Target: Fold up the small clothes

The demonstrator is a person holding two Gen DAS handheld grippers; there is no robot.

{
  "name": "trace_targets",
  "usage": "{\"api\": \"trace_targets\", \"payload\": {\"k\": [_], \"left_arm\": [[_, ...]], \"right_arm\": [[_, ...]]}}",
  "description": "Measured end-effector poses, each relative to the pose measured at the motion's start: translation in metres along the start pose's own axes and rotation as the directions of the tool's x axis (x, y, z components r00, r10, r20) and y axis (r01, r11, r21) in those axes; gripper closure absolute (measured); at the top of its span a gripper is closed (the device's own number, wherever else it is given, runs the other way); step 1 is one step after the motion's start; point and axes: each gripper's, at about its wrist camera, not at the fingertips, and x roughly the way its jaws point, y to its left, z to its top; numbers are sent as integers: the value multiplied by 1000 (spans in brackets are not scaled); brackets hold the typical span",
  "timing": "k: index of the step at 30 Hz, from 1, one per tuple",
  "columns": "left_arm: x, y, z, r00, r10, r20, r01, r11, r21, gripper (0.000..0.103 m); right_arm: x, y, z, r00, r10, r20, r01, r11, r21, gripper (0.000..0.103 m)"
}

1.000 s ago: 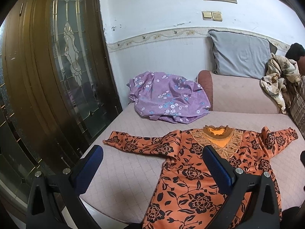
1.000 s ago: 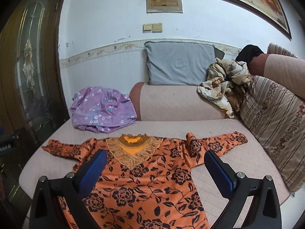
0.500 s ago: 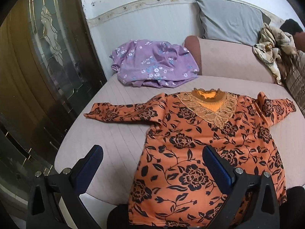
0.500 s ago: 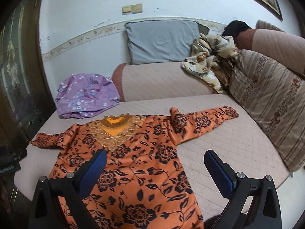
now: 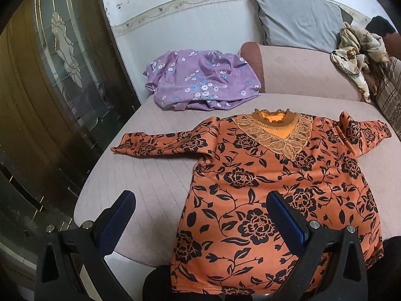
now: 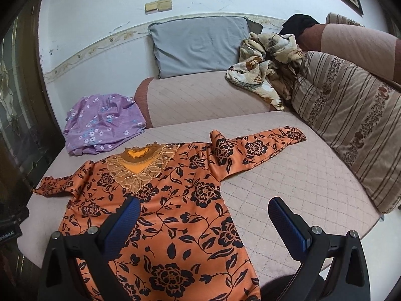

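An orange top with black flowers and a lace collar (image 5: 275, 185) lies spread flat, front up, on the pink quilted sofa seat (image 5: 140, 180), both sleeves out to the sides. It also shows in the right wrist view (image 6: 175, 200). My left gripper (image 5: 200, 198) is open and empty above the top's lower left hem. My right gripper (image 6: 204, 203) is open and empty above the top's lower right side. Neither touches the cloth.
A crumpled purple floral garment (image 5: 200, 80) lies at the seat's back left. A grey pillow (image 6: 200, 45), a beige floral cloth (image 6: 265, 65) and a striped cushion (image 6: 351, 115) sit behind and to the right. A wooden glass-panelled door (image 5: 50, 87) stands left.
Both grippers have risen and tilted down over the top, so more of the garment and seat shows. The top has not moved. Both stay open.
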Motion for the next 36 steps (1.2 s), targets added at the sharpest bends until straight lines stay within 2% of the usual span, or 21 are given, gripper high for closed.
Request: {"api": "trace_targets", "payload": {"k": [9,22,31,36], "left_arm": [[-34,6,6,996,21,86,-21,1000,-5,0],[-85,17,3,983,29,181,-25,999,-27,0],[-82,15,9,981,2,193,3,1000,-28,0],[-66,12,20,982,-6,187,11,1000,-23,0]], "right_arm": [[-8,10,0,999,34,16,-33,999,-10,0],[-48,23,-2,994,79,76,-76,996,-47,0],[-57,21,-1,995,57,88,-51,997,-64,0],[-40,24,7,997,46,65,-42,997,-60,0]]}}
